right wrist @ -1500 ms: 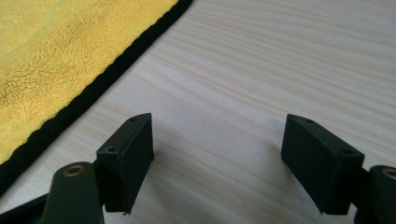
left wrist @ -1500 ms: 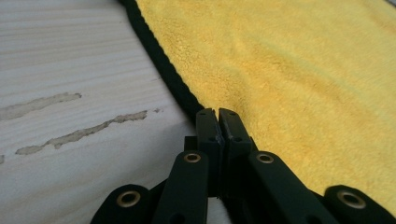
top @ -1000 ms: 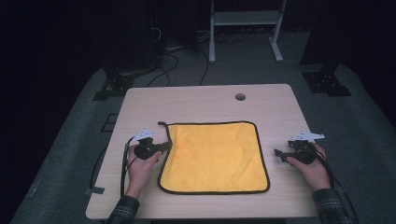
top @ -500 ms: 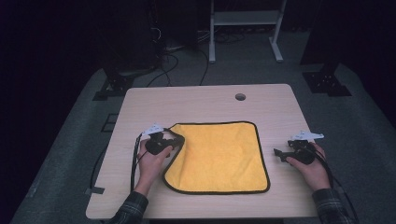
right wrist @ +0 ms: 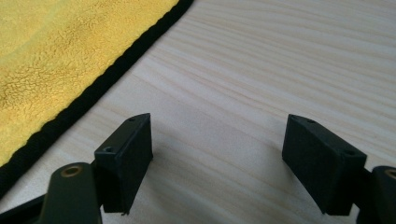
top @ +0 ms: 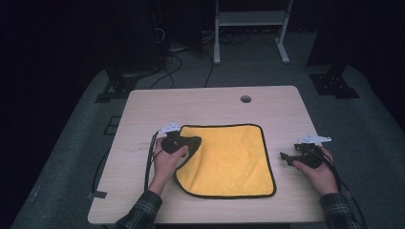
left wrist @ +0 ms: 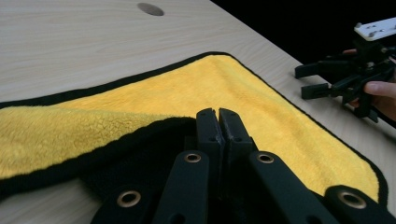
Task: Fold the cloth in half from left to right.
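Observation:
A yellow cloth with black edging lies on the wooden table. My left gripper is over its left side, shut on the cloth's left edge, which is lifted and folded inward. In the left gripper view the jaws are pressed together with the black-edged fold of the cloth curling up beside them. My right gripper rests on bare wood just right of the cloth, open and holding nothing. In the right gripper view its jaws stand wide apart, with the cloth to their left.
A round cable hole sits near the table's far edge. Behind the table stand a white frame and cables on the grey floor. A strip of tape marks the table's near left edge.
My left gripper has moved right and a little away from me, pulling the cloth's left edge inward so that side now curves and folds. The right gripper has stayed put.

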A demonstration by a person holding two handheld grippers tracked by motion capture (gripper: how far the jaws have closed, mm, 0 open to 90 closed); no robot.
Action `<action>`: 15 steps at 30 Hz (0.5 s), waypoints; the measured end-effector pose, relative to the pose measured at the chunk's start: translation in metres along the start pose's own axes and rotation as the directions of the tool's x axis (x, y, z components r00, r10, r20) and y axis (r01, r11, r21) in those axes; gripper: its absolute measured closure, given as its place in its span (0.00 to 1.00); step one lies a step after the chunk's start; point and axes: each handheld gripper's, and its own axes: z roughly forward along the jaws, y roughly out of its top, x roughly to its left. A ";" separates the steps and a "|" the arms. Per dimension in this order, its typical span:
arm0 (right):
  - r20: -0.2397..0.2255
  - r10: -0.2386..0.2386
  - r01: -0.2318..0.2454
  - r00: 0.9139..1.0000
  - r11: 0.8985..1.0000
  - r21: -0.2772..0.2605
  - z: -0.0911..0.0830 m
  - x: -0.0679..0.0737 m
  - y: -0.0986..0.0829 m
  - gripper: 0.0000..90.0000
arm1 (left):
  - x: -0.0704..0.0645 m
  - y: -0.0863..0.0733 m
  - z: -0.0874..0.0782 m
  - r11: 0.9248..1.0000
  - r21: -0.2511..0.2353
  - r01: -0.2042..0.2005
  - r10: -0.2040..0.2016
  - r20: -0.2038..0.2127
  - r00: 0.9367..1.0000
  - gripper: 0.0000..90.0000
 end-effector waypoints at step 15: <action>-0.001 0.000 0.000 1.000 1.000 0.000 0.000 0.000 0.000 0.26 | -0.024 0.011 0.042 0.999 0.039 -0.038 0.034 0.094 0.995 0.98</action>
